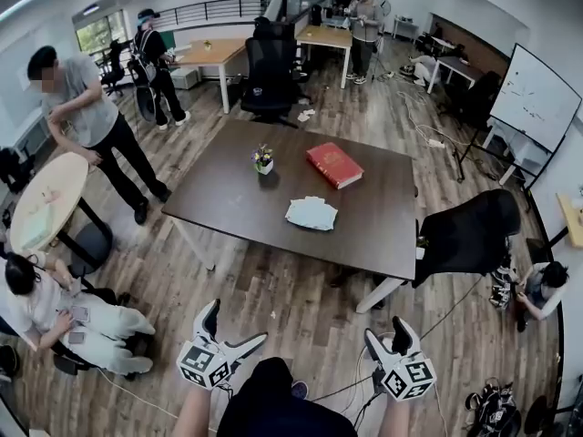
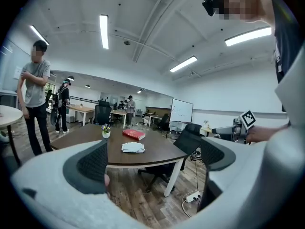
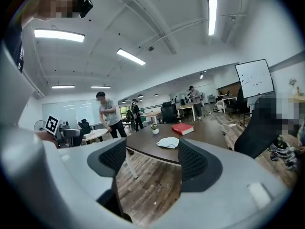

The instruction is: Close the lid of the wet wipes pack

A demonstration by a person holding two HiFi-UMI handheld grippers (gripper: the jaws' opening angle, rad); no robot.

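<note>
Wet wipes pack (image 1: 311, 213) lies flat near the middle of the dark table (image 1: 209, 203), right of the small flower pot (image 1: 263, 160) and just in front of the red book (image 1: 334, 165). It is well apart from both grippers, and we cannot tell from here whether its lid stands up. Risks as we judge them, left to right: the pack looks light and nothing restrains it, so if the left gripper (image 1: 237, 324) does not steady it, a press on the lid may push it across the smooth top toward the book. A press off the lid's edge may leave the flap sprung. On the right, the black office chair (image 1: 469, 235) crowds the table's corner and could snag that arm on the way in. Pose: both forearms reach forward at waist level, over the wood floor short of the table's near edge. The left gripper aims slightly downward at the table, jaws spread wide, nothing between them. The right gripper (image 1: 385, 328) aims likewise, jaws parted less widely, also empty.
</note>
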